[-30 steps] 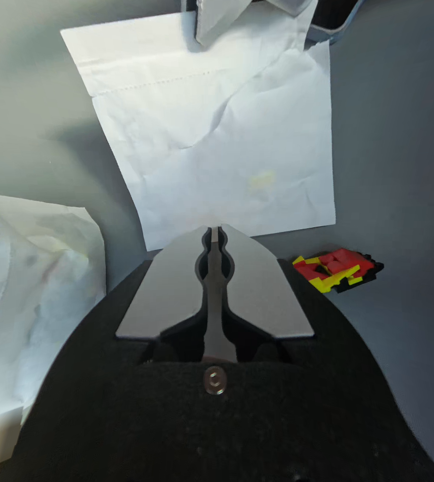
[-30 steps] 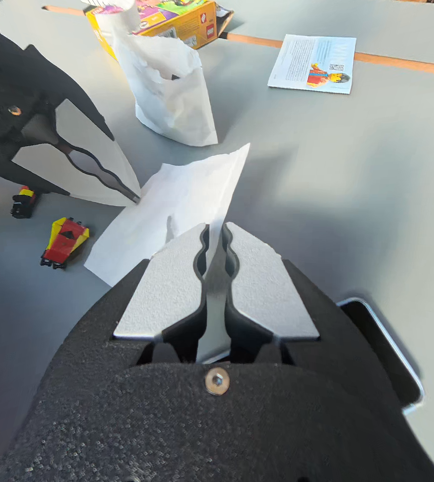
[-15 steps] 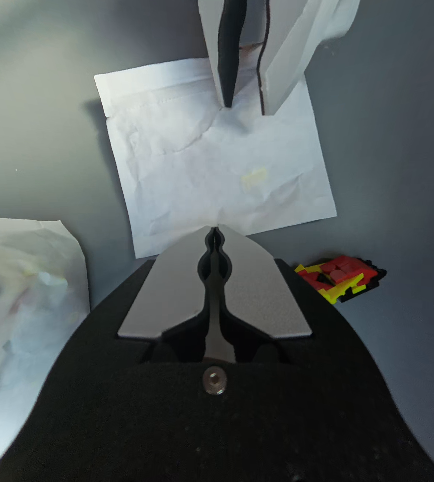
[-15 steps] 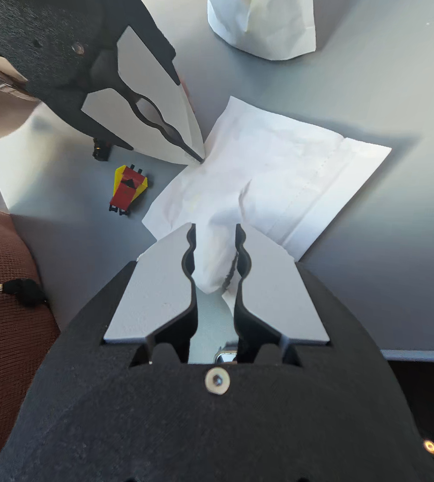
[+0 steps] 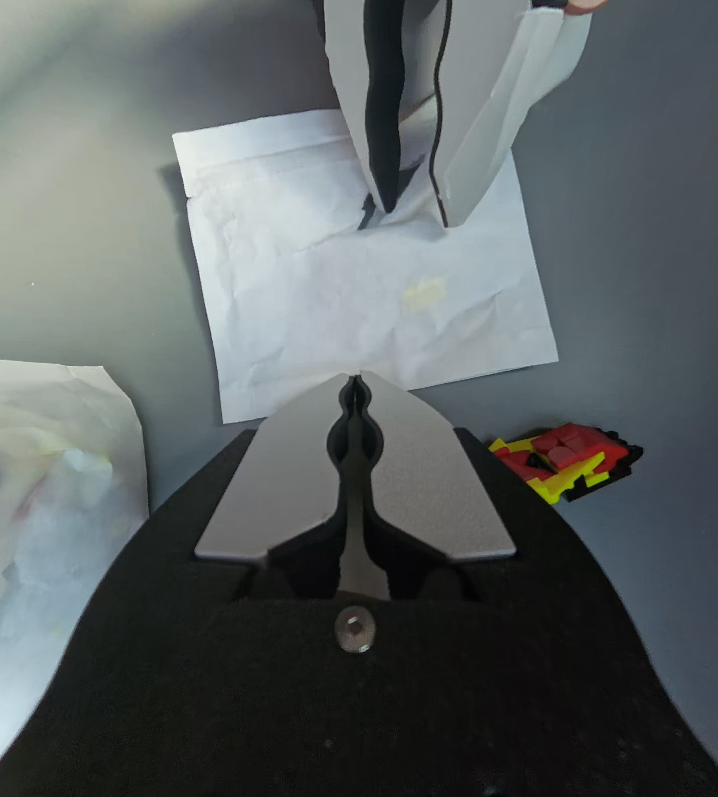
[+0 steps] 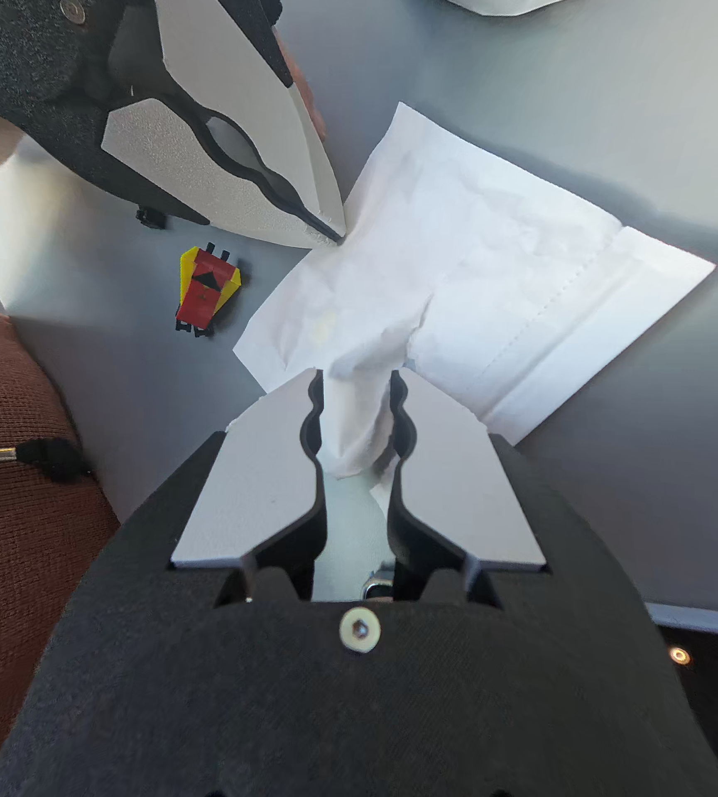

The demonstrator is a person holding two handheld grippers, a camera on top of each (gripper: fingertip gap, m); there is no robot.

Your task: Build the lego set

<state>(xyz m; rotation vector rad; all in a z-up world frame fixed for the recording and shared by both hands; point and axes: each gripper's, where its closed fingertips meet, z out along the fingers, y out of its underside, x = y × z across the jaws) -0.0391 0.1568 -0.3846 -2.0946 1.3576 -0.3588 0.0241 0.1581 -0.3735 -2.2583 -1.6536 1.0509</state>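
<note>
Right wrist view: right tool (image 6: pixel 355 379) wider on paper bag (image 6: pixel 478 276).

A grey table (image 6: pixel 607 108) spreads ahead of the right tongs (image 6: pixel 355 375). Left of them, past the table's edge, lies brown knit fabric (image 6: pixel 16 539) crossed by a black cord (image 6: pixel 46 455) with a metal tip. Low on their right, a small brass-coloured stud (image 6: pixel 680 656) sits on something dark.

Crumpled bag (image 5: pixel 38 496) blurred, cut off at left
</note>
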